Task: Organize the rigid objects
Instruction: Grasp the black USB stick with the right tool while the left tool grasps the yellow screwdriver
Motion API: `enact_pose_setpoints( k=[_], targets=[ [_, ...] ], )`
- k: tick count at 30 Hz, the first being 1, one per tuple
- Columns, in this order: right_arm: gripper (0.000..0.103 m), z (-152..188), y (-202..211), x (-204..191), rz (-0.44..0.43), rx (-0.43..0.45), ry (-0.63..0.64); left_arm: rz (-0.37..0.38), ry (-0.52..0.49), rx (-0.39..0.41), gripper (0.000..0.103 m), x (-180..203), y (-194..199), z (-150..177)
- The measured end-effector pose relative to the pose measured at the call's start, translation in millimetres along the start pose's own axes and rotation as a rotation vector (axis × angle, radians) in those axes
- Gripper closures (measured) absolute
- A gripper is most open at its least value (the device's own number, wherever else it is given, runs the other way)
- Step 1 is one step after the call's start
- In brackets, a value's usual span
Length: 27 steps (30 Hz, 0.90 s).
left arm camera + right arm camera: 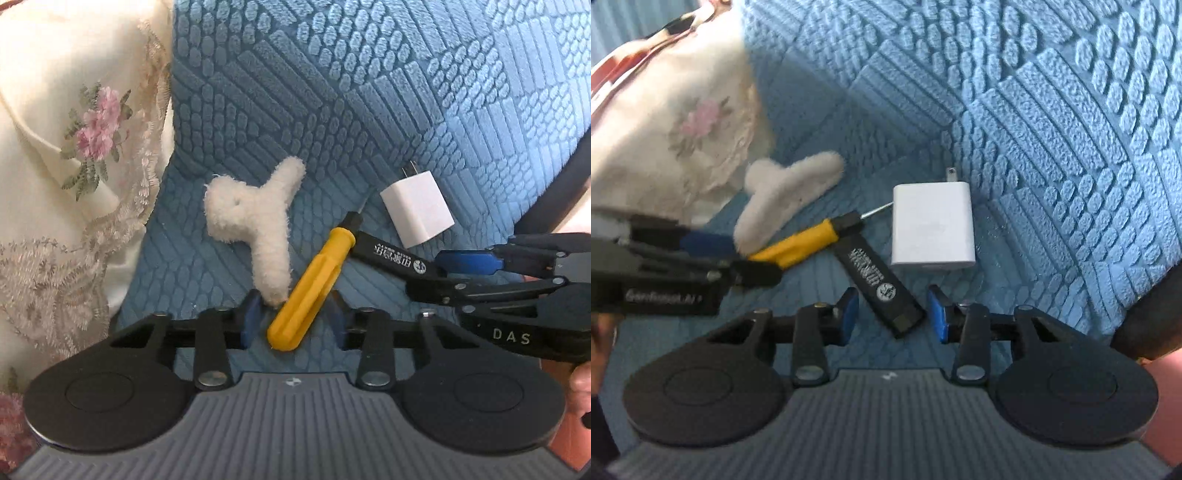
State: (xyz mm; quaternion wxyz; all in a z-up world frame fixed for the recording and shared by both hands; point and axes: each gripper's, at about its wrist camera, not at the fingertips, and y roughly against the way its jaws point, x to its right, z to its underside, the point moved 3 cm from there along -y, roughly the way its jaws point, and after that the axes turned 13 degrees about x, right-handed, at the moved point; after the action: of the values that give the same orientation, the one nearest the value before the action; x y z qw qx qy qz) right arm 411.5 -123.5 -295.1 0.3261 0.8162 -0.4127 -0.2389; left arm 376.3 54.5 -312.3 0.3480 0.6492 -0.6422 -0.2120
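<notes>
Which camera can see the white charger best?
The right wrist view. There the white charger sits near the middle, its whole body and a prong showing. In the left wrist view the charger is off to the side and looks smaller, though unhidden.

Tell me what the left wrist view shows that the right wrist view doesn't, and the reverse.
Left wrist only: the left gripper straddling the yellow screwdriver at its butt, pads not touching it. Right wrist only: the right gripper straddling the black stick at its near end, with a gap. Both: the fluffy white clip, white charger, blue cushion and floral cloth.
</notes>
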Motion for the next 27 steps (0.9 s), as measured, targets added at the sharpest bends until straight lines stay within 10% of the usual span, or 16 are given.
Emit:
enact_pose_setpoints(
  k=[27],
  targets=[
    [0.075,51.9,79.6,-49.8,0.106,-0.036,-0.008,0.018,0.067,0.077,0.084,7.1,47.8,16.5]
  ],
)
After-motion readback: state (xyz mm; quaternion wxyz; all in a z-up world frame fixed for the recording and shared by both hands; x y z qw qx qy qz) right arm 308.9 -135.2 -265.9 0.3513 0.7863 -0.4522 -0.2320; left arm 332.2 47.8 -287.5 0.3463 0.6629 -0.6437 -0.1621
